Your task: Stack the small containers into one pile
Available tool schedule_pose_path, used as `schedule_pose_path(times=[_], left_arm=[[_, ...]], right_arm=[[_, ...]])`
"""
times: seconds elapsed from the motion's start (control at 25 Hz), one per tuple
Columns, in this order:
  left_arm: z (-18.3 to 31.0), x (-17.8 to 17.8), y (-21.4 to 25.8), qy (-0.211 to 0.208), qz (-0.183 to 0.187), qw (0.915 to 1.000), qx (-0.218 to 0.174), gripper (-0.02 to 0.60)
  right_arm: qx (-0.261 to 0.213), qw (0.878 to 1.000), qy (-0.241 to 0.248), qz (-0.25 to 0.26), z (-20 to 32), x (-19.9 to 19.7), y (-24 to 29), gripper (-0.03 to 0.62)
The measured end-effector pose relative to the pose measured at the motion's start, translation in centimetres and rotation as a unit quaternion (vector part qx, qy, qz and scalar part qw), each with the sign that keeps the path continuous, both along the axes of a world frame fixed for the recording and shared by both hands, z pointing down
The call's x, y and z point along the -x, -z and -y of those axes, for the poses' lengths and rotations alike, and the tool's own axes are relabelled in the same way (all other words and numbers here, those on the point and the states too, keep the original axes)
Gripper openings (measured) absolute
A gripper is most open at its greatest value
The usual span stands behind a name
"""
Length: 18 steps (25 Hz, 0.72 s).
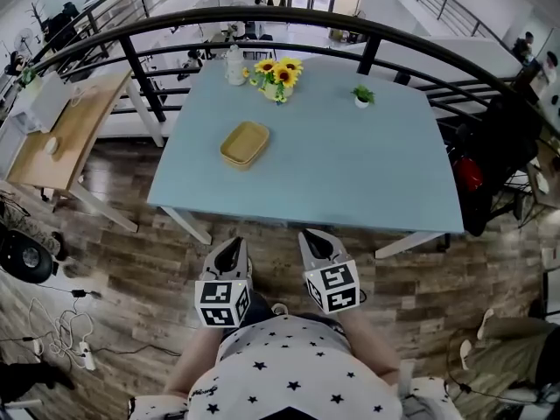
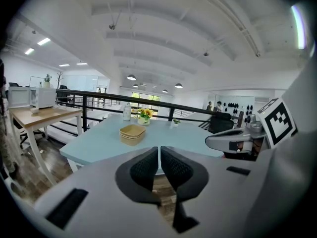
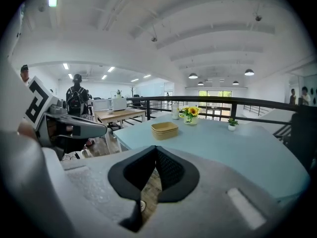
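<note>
Right now the pale yellow, shallow rectangular containers (image 1: 244,143) sit nested in one low pile on the light blue rectangular table (image 1: 367,182), on its left half, with nothing touching them. Past the pile, along the far edge, I see a bunch of sunflowers in a small vase (image 1: 278,75), a white bottle (image 1: 234,66) just left of it, and a tiny green potted plant (image 1: 363,96) further right. A black metal railing (image 1: 262,13) curves behind the table, and a light wooden side desk (image 1: 70,129) stands to the left on the wood-plank floor (image 1: 131,261).

Both grippers are well short of the table's near edge, over the floor and side by side, just ahead of the person's white star-printed shirt (image 1: 289,374). On the left gripper (image 1: 234,245) the dark textured pads (image 2: 146,167) are drawn in to a hairline slit with nothing between them. On the right gripper (image 1: 313,237) the dark pads (image 3: 168,170) meet fully, gripping nothing.
</note>
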<state>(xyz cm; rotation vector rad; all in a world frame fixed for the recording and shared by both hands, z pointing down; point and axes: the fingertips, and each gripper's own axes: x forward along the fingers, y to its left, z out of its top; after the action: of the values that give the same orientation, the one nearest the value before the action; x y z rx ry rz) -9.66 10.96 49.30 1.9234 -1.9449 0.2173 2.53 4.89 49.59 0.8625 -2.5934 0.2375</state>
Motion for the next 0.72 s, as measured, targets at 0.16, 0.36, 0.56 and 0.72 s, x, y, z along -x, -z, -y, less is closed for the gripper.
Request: schedule_pose_path(times=[0.16, 0.36, 0.56, 0.72], left_arm=[[0.02, -0.26, 0.1, -0.001, 0.0, 1.0, -0.001, 0.017], [0.11, -0.44, 0.3, -0.002, -0.001, 1.0, -0.003, 0.017], [-0.17, -0.41, 0.62, -0.002, -0.002, 1.0, -0.002, 0.017], [-0.27, -0.31, 0.61, -0.001, -0.002, 1.0, 0.001, 0.017]], right_arm=[[0.001, 1.0, -0.002, -0.004, -0.11, -0.29, 0.04, 0.005], [0.001, 1.0, -0.004, 0.0, -0.2, -0.32, 0.16, 0.005], [0.011, 1.0, -0.005, 0.012, -0.37, -0.01, 0.35, 0.005], [0.018, 1.0, -0.003, 0.019, -0.29, 0.26, 0.37, 0.005]])
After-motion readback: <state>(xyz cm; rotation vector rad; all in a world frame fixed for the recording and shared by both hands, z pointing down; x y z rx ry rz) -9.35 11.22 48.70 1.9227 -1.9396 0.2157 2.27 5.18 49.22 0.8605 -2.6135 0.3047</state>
